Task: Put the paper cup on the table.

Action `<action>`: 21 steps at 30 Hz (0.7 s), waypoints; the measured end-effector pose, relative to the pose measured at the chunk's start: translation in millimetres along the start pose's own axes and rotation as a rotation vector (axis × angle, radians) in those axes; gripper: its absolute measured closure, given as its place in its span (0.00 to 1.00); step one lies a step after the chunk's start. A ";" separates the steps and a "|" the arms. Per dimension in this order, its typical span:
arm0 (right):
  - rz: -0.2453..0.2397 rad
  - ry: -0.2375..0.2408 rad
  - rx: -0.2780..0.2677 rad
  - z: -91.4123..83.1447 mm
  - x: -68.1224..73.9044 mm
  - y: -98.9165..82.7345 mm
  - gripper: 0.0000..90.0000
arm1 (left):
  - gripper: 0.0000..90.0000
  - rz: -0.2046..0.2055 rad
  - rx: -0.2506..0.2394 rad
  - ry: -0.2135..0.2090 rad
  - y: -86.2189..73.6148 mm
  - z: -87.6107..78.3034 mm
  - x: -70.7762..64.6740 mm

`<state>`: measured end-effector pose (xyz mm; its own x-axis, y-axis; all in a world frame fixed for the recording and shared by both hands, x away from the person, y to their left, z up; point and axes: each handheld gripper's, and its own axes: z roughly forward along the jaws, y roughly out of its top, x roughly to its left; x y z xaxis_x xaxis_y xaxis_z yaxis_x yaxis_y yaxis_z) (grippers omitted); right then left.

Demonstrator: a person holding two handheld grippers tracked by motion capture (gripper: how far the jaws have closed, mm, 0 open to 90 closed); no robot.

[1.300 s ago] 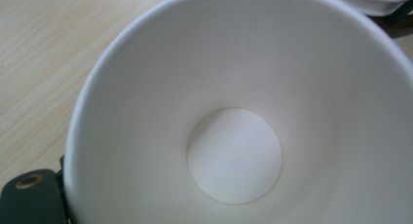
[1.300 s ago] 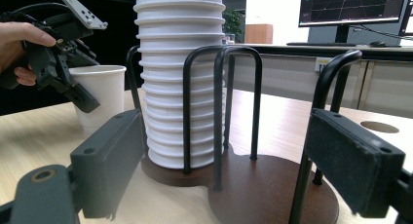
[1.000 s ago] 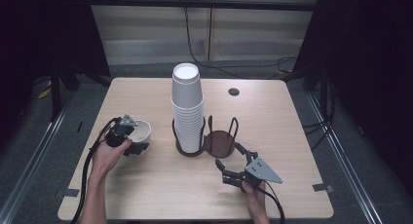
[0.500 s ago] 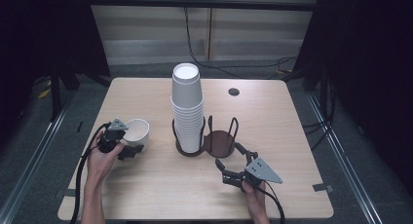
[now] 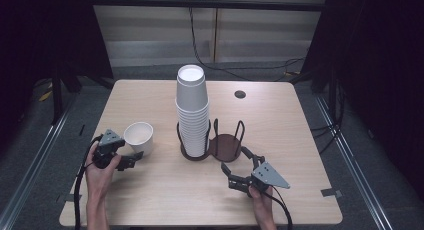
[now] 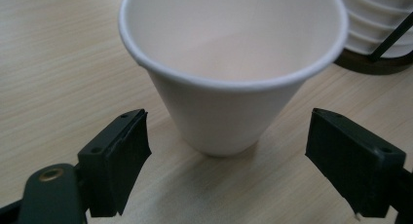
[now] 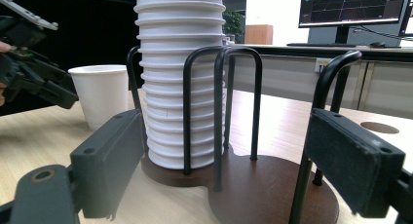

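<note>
Cup upright, seemingly untouched between left gripper jaws

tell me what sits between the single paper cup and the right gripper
In the high view, the cup holder with its tall stack of cups stands between the single paper cup and the right gripper.

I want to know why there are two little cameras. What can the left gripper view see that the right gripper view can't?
The left gripper view looks down into the single white cup, so you see its bare inside, with the left gripper open on both sides of it, not touching.

The right gripper view adds the dark cup holder with its wire loops, its free second bay, the tall side of the cup stack, a screen far behind, and the open right gripper.

Both share the wooden table, the single cup and part of the stack.
</note>
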<state>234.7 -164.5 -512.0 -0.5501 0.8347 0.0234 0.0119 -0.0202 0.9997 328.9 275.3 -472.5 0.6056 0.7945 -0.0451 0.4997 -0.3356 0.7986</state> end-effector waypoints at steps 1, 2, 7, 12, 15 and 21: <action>0.000 0.002 0.000 0.1 -0.1 0.0 0.15 | 0.18 -0.012 -0.010 0.002 -1.3 -2.9 -0.4; 0.000 0.003 0.001 0.1 -0.1 0.0 0.15 | 0.18 -0.015 -0.024 0.012 -2.7 -5.8 -1.0; 0.000 0.000 0.000 0.0 0.1 0.0 0.15 | 0.18 -0.055 -0.097 0.012 -12.9 -14.4 -8.6; 0.001 0.006 0.002 0.1 -0.1 0.0 0.15 | 0.18 -0.038 -0.137 0.020 -16.4 -19.4 -20.3; 0.001 0.006 0.002 0.0 0.0 0.0 0.15 | 0.18 -0.041 -0.179 -0.010 -15.7 -23.2 -26.1; 0.000 0.003 0.000 -0.1 0.0 0.0 0.15 | 0.18 -0.058 -0.320 -0.058 -24.3 -33.0 -37.9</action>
<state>234.6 -164.5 -512.0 -0.5524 0.8333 0.0235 0.0118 -0.0204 0.9997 273.3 270.1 -470.4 0.6203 0.7746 -0.1230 0.3203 -0.1070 0.9413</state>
